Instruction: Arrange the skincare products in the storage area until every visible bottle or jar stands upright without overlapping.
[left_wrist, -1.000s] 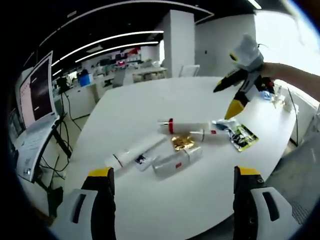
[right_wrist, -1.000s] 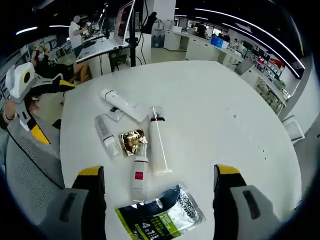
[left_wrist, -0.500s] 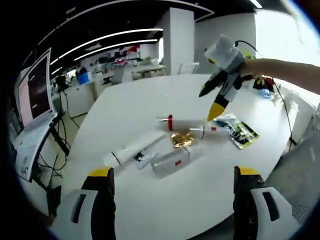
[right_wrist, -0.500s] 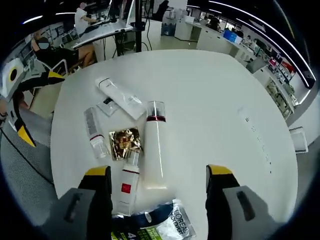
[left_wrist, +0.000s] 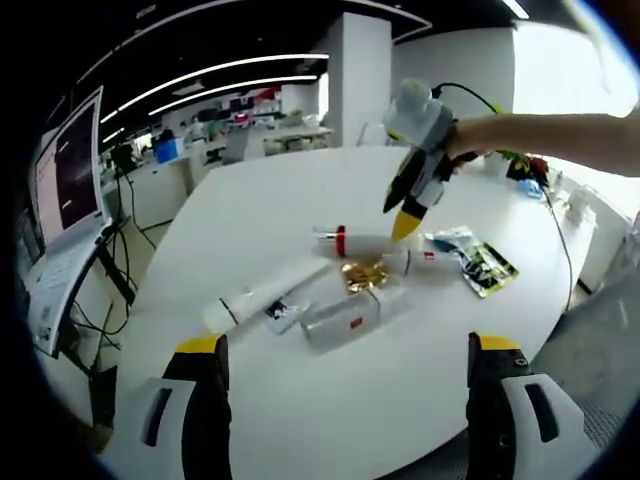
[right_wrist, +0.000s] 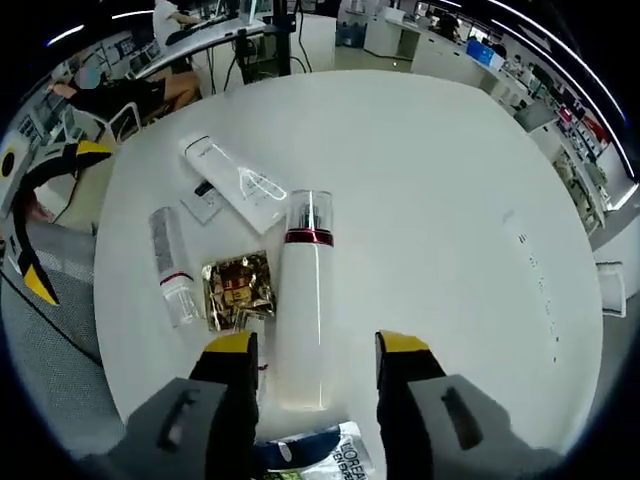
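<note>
Right gripper (right_wrist: 312, 345) open, empty, straddling the lying white bottle (right_wrist: 303, 310): likely rigid, smooth, slippery; best gripped mid-body.

White round table (left_wrist: 300, 420), tilted monitor (left_wrist: 68, 168) beside it, office desks (left_wrist: 275, 140) behind.

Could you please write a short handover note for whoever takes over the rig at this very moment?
Right gripper: open, jaws either side of the lower end of the white bottle with the red band, not closed on it.
Left gripper: open, holding nothing, back from the pile.
Products: all lying flat on the white table: white tube, clear bottle, gold sachet, small red-label bottle, printed pouch.
Done: nothing stands upright.
Left: grasp the banded bottle, stand it up, then the rest, spaced apart.
</note>
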